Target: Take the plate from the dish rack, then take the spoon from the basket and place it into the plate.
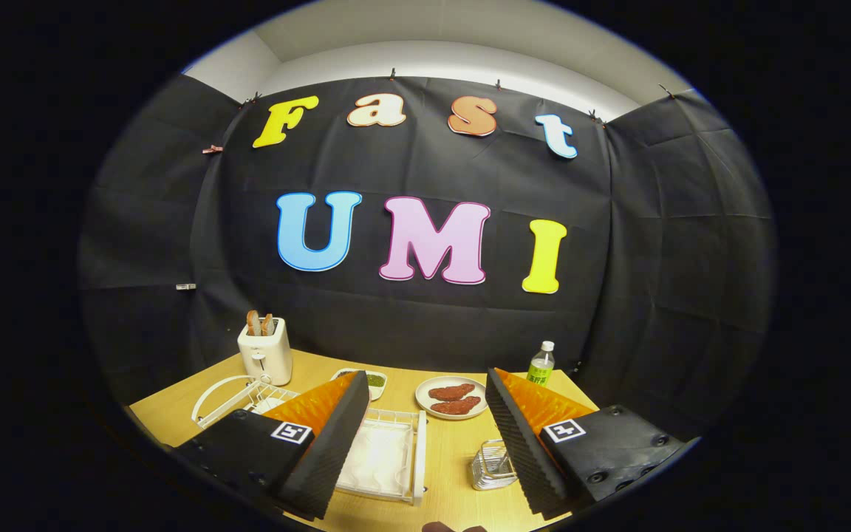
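- On the wooden table (462, 451), the white dish rack (385, 458) serves as the landmark; it lies low between the gripper's fingers, nearer the left one, whose inner edge covers part of it.
- The gripper (425, 436) hangs above the table with its fingers spread wide apart, holding nothing.
- Left of the rack, a white plate (230, 395) stands on edge in a wire frame, partly hidden behind the left finger.
- Right of the rack, just beside the right finger, sits a small wire basket (492, 465); a thin utensil seems to stand inside it, though I cannot tell whether it is the spoon.
- Beyond the rack, further from the fingers, a round white plate (452, 399) carries two reddish-brown pieces of food.
- Behind the rack's far left corner, a small dish (374, 381) holds something green.
- Further back on the left, a white toaster (265, 351) stands with two slices poking up from it.
- Far right of the rack, near the booth's wall, a green bottle (541, 364) with a white cap stands upright.
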`<action>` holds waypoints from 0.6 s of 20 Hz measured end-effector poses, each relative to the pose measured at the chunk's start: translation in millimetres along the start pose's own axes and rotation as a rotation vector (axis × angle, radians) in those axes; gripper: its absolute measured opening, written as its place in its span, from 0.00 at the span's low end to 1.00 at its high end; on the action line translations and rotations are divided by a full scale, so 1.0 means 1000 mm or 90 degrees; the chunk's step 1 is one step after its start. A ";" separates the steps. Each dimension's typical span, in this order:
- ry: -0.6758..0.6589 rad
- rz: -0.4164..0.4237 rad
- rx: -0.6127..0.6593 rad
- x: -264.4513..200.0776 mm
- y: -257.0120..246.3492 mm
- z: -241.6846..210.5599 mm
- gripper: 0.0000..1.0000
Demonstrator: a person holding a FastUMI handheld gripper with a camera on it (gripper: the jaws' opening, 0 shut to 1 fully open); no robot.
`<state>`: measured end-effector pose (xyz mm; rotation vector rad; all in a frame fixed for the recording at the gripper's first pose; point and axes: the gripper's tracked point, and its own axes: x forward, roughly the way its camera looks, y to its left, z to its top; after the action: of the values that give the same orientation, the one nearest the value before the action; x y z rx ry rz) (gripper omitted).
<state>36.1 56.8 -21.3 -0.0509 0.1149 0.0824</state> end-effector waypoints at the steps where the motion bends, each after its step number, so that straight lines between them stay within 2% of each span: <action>1: 0.002 0.005 -0.001 0.007 0.006 0.001 0.97; 5: 0.064 0.010 -0.007 0.044 0.028 -0.019 0.98; 12: 0.239 -0.006 -0.076 0.098 0.066 -0.094 0.95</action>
<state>117.3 125.5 -129.0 -0.1859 0.4846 0.0697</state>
